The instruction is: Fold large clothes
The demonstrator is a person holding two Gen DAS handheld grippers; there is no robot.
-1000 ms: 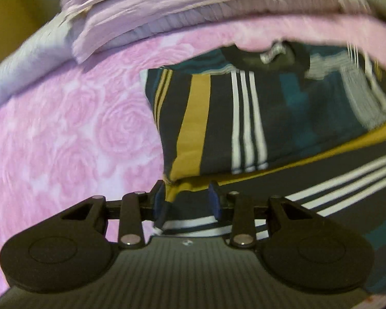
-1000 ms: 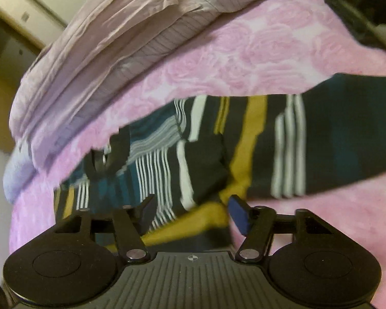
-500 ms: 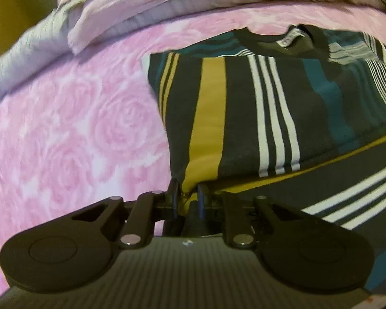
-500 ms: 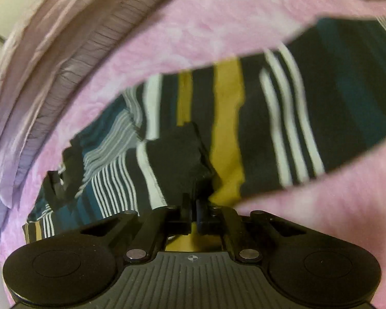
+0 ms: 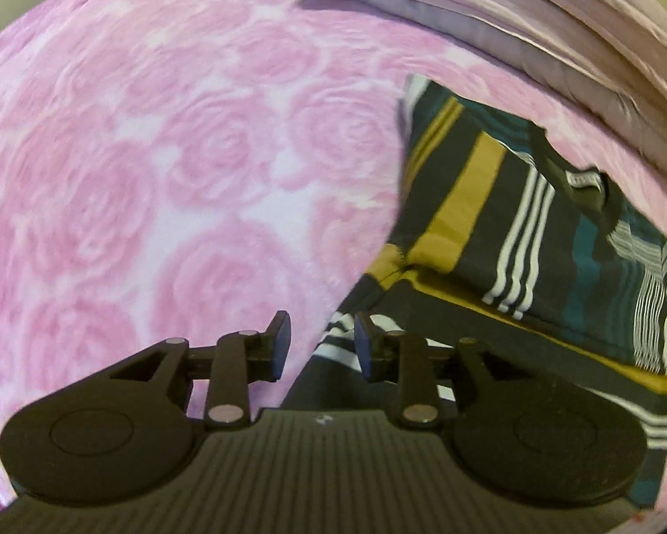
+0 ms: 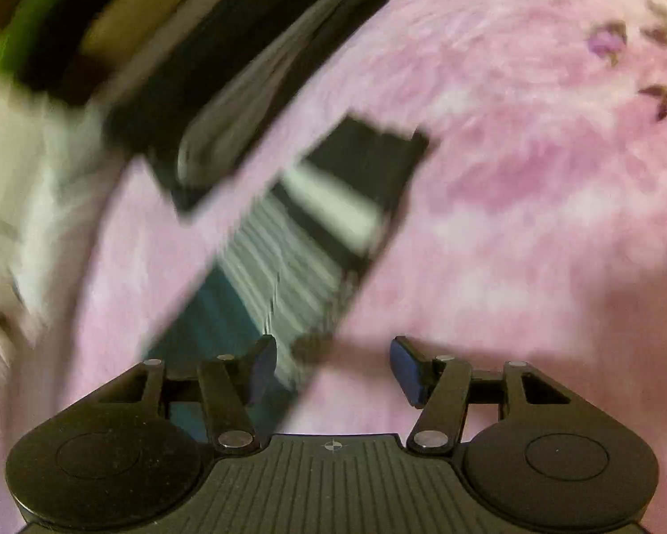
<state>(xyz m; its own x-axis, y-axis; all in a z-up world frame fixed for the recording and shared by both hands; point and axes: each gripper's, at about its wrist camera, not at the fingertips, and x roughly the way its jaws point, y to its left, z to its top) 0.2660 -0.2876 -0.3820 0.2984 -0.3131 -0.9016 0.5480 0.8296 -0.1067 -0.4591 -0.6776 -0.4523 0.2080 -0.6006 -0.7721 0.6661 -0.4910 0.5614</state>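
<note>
**On the pink blanket: shirt free of both grippers**

Across the blanket (image 5: 164, 169), the left gripper (image 5: 321, 347) is opening, nothing pinched. The striped shirt (image 5: 511, 222) lies at three o'clock. The right gripper (image 6: 331, 367) spreads wide over a sleeve (image 6: 315, 240), empty.

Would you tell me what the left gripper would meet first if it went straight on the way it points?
Probably the pink rose blanket, just beside the striped shirt's edge; depth is unclear.

Each black gripper (image 5: 321, 341) (image 6: 333, 367) has blue pads, silver screws and a ribbed body
</note>
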